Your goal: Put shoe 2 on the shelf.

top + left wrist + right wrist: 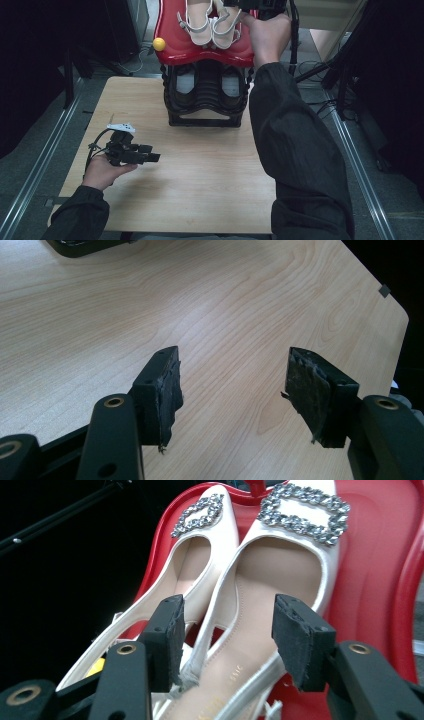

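Shoes [212, 22], a white pair with jewelled buckles, lay side by side on the red top shelf [175, 47] of the rack at the far edge of the table [200, 195]. Going left to right in the high view, I had my left gripper [152, 157] low over the near left part of the table, well apart from the rack, held in my left hand [102, 172]. In the left gripper view its jaws stood wide apart with only bare wood between them; the pads [170, 390] looked worn and gripped nothing. Further right, a yellow ball [159, 44] sat at the left rim of the red shelf. Below that shelf, the black lower rack [205, 95] stood on the table. At the far right, my right hand [270, 37] reached up to the pair. In the right gripper view, my right gripper [225, 630] had its jaws well apart, just above the heel end of the right-hand shoe [260, 645]. The pads did not press on it, so I held nothing there.
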`<state>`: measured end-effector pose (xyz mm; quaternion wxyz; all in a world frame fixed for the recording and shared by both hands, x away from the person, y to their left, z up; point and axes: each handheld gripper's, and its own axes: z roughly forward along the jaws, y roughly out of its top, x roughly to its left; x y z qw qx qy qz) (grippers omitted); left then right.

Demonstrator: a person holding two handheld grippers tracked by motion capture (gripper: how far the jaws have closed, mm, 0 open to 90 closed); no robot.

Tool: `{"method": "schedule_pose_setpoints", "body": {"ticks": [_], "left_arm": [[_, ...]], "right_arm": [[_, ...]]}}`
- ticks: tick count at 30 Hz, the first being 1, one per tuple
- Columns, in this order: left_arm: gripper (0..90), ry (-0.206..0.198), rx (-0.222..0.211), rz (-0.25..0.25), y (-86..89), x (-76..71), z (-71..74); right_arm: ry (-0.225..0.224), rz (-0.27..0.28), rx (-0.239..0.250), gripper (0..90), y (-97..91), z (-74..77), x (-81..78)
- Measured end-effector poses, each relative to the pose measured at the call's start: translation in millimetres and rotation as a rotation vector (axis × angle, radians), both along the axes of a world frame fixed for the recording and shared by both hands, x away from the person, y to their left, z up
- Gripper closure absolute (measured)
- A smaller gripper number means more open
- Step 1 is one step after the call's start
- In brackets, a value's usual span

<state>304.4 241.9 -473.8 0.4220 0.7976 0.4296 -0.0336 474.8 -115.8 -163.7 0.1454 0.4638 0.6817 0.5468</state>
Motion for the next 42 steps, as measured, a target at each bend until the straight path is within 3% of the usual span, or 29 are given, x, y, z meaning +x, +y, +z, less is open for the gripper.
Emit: {"method": "schedule_pose_setpoints", "body": {"ticks": [16,42], "left_arm": [[38.9,0.003,0.009,-0.005,-0.8,0.3,-0.5],[38.8,-0.003,0.016,-0.014,-2.6,0.0,-0.5]], "right_arm": [[-0.003,-0.019,-0.012,45.7,-33.0,-13.3,-8.2],[0.03,-0.106,-0.011,44.4,-108.5,-62.3,-20.3]]}}
